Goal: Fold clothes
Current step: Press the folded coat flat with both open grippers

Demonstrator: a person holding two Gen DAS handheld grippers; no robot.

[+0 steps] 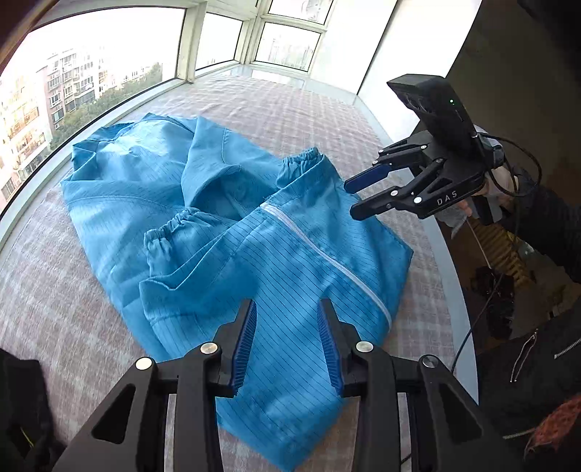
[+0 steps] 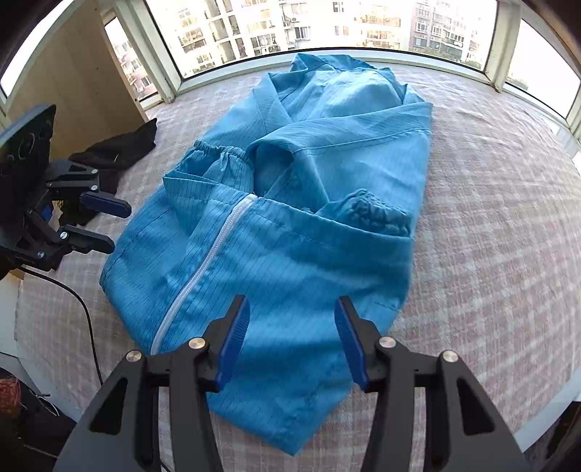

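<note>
Garment: one blue coat (image 2: pixel 290 225), thin dark pinstripes, lying on the checked pinkish cover (image 2: pixel 490 236) of a bed or platform by the windows (image 2: pixel 290 25).
Where it sits: roughly mid-surface, well apart from the window edge on the right wrist view's right side, nearer to it at the far end.
Long axis: in the right wrist view it runs from the near hem, right under the claws, away toward the windows; collar end far, hem end near.
Fold state: both sides turned in over the middle, so it's a longish bundle, a bit rumpled.
Zipper: one white zipper (image 2: pixel 203 261), running diagonally along the near half, top end pointing at the middle of the coat.
Cuffs: two elastic cuffs, one on the left (image 2: pixel 214 152) and one on the right (image 2: pixel 374 210), both lying on top of the body.
Left gripper (image 1: pixel 287 345): jaws part-way apart, blue pads clear of the cloth, nothing between them, hovering over the hem.
Right gripper (image 2: pixel 292 345): jaws a bit wider, also empty, above the near hem; cloth visible between the fingers but not pinched.
Grippers count: two, each seen by the other camera off to the coat's side.
Other stuff: one dark garment (image 2: pixel 116 149) heaped at the far left of the cover.
Person: dark sleeve (image 1: pixel 552 225) and a hand holding the right gripper's handle.
</note>
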